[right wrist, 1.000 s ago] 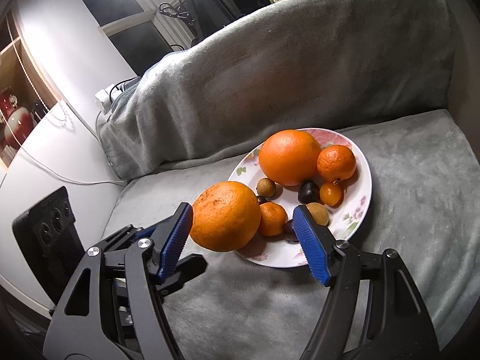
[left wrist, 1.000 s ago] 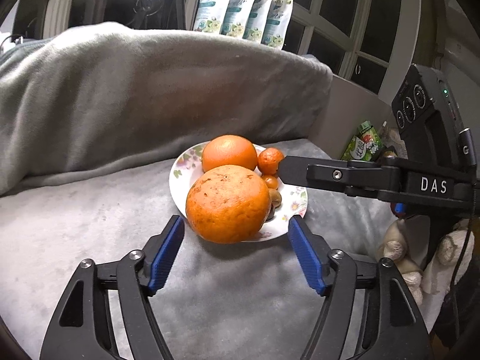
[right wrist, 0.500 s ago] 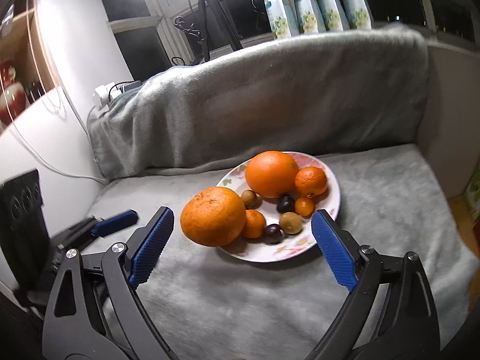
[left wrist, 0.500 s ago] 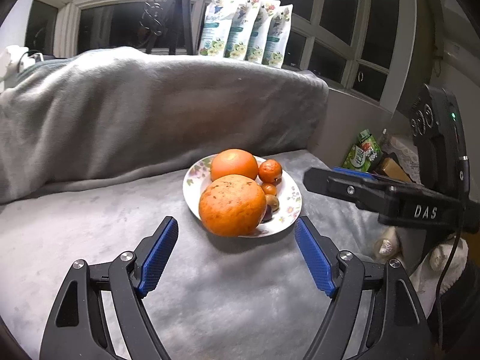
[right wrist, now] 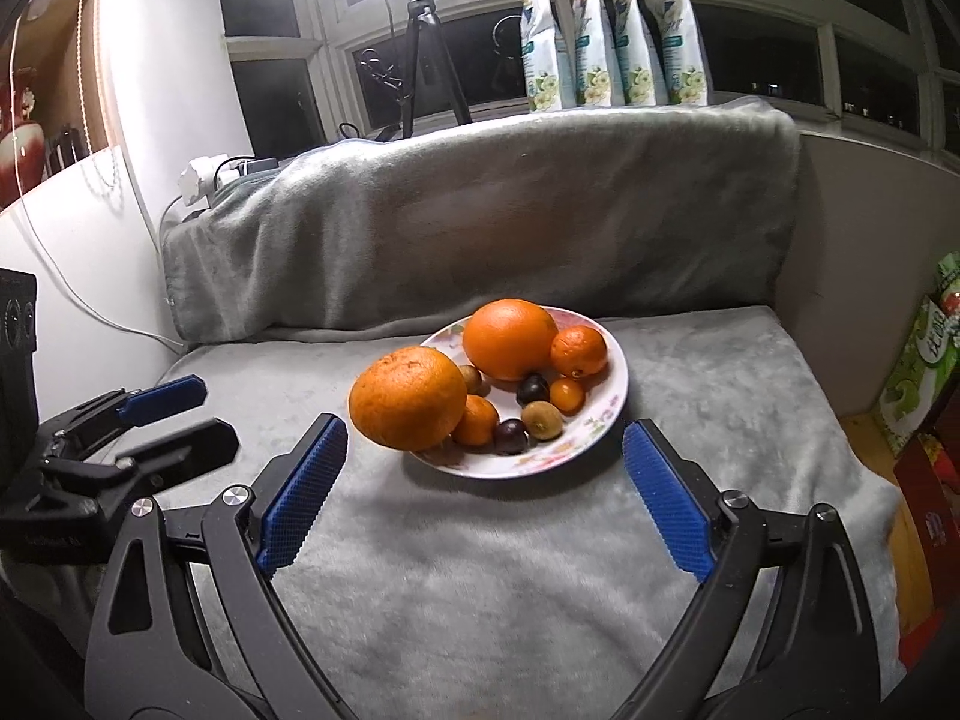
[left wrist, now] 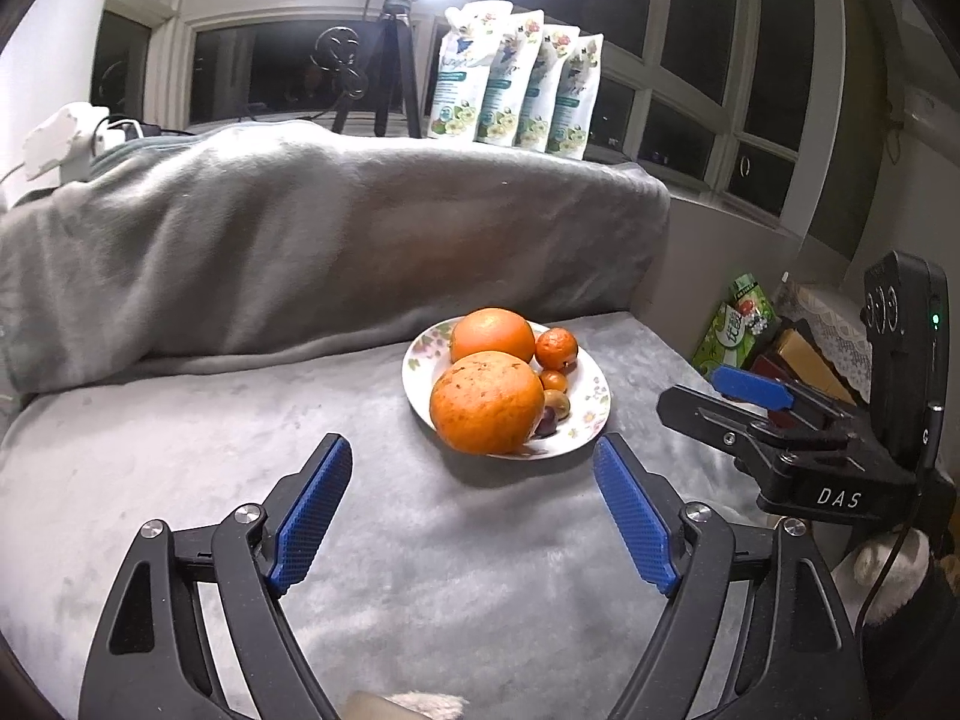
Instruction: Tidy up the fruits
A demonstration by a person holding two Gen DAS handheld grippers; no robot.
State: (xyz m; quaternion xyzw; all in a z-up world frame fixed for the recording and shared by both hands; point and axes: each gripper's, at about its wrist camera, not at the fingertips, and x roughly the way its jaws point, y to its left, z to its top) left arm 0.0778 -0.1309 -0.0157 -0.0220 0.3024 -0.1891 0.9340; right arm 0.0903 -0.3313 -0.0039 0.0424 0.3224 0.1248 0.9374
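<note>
A floral white plate (left wrist: 591, 420) (right wrist: 612, 402) sits on the grey blanket. It holds a large rough orange (left wrist: 486, 401) (right wrist: 408, 397) at its near-left rim, a smooth orange (left wrist: 493, 335) (right wrist: 510, 339), a tangerine (left wrist: 556, 348) (right wrist: 579, 351) and several small fruits, among them a dark plum (right wrist: 511, 435) and a kiwi (right wrist: 541, 419). My left gripper (left wrist: 474, 513) is open and empty, short of the plate. My right gripper (right wrist: 483, 495) is open and empty, also short of the plate. Each gripper shows in the other's view, the right (left wrist: 750, 402) and the left (right wrist: 162, 414).
A blanket-covered backrest (left wrist: 336, 228) rises behind the plate. Several pouches (left wrist: 516, 90) and a tripod (left wrist: 390, 60) stand on the sill. Green and red packages (left wrist: 735, 324) (right wrist: 918, 372) lie off the right edge. A white wall and a cable (right wrist: 78, 300) are at left.
Both grippers have pulled back and up from the plate, so the fruit looks smaller and farther. The large rough orange stays on the plate's rim. Both stay open.
</note>
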